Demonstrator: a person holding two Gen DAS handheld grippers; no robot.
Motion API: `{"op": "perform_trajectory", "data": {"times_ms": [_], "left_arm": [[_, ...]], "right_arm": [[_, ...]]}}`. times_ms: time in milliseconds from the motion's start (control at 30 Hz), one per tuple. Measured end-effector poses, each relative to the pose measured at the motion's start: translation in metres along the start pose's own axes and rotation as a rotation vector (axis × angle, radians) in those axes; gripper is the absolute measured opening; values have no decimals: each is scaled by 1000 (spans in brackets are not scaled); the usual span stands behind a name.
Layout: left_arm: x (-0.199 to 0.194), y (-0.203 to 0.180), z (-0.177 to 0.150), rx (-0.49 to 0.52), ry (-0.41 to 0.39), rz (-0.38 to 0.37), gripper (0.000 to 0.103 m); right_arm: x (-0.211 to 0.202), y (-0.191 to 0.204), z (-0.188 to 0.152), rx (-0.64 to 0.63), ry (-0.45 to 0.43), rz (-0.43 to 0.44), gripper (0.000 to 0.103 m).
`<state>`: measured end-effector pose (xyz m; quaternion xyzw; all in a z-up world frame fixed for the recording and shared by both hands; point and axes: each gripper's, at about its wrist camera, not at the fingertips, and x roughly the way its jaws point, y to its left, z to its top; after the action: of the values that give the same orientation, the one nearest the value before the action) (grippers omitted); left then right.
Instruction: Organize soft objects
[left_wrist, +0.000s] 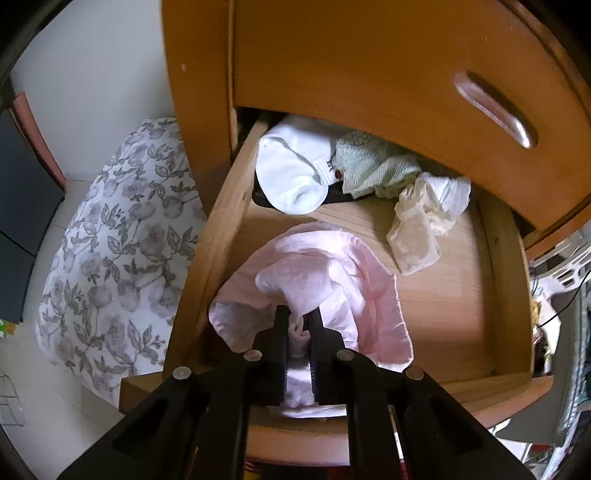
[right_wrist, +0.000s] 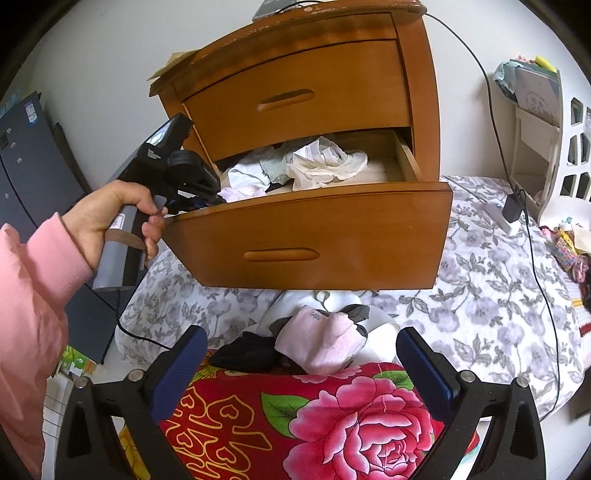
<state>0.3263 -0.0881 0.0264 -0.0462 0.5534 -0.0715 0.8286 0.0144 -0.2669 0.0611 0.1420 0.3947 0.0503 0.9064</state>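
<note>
Inside the open drawer (left_wrist: 509, 295) of the wooden nightstand (right_wrist: 295, 74), the left gripper (left_wrist: 298, 325) is clamped on a pink cloth (left_wrist: 314, 280), which lies at the drawer's front left corner. Further back in the drawer lie a white sock (left_wrist: 291, 173), a pale green cloth (left_wrist: 373, 162) and a cream cloth (left_wrist: 417, 225). Below the drawer front, the right gripper (right_wrist: 299, 373) has its jaws wide apart over a pink sock (right_wrist: 321, 339) on the bed.
</note>
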Motion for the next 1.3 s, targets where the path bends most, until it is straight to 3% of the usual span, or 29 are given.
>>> {"op": "perform_trajectory", "data": {"times_ms": [367, 667, 800, 967, 1300], "left_arm": [[-62, 3, 4, 3, -167, -133, 6], [-141, -7, -4, 79, -354, -241, 6], [-185, -13, -15, 128, -440, -300, 6], [-236, -18, -38, 180, -512, -319, 6], [-309, -10, -86, 249, -646, -386, 6]], "right_arm": [[-6, 6, 0, -15, -9, -10, 103], [-16, 13, 0, -30, -25, -25, 103], [-21, 16, 1, -37, -33, -29, 103], [-31, 22, 1, -48, -47, -34, 103], [-49, 31, 3, -61, -83, -45, 103]]}}
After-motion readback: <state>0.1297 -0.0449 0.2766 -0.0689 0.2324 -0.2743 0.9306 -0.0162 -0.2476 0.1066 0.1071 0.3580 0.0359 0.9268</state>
